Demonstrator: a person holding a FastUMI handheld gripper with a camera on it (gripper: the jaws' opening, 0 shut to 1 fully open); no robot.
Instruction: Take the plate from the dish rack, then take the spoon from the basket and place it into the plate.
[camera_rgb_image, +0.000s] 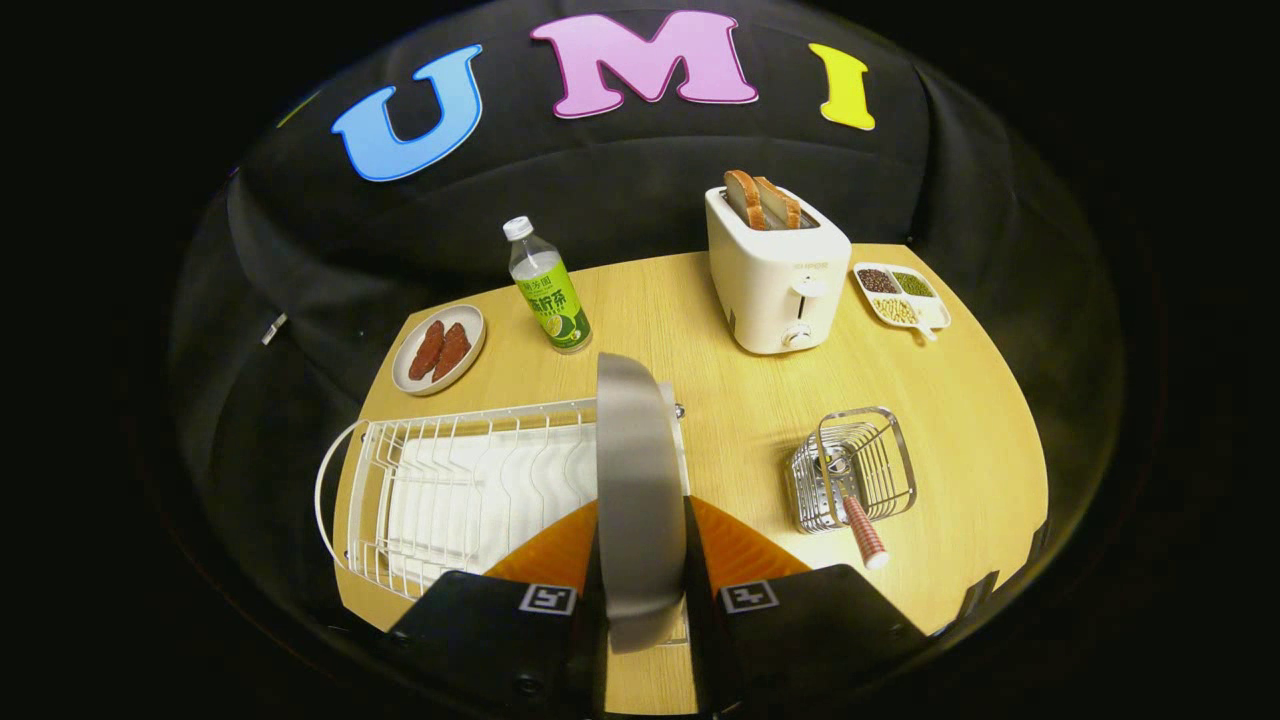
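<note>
One step is underway: the plate (638, 490) is pinched edge-on between both fingers of the gripper (640, 560) beside the dish rack (450, 490) at lower centre, while the spoon (858, 525) is left in the basket (855, 465), lower right.

A matt grey plate (638, 490), smooth, stands on edge, clamped between the tongs (640, 545). The surface (960, 440) is pale wood grain with a soft sheen. Left, a dish rack (450, 490) of white coated wire. Right, a shiny metal wire basket (855, 470). Far, a glossy white plastic toaster (775, 275) and a clear plastic bottle (547, 288).
</note>
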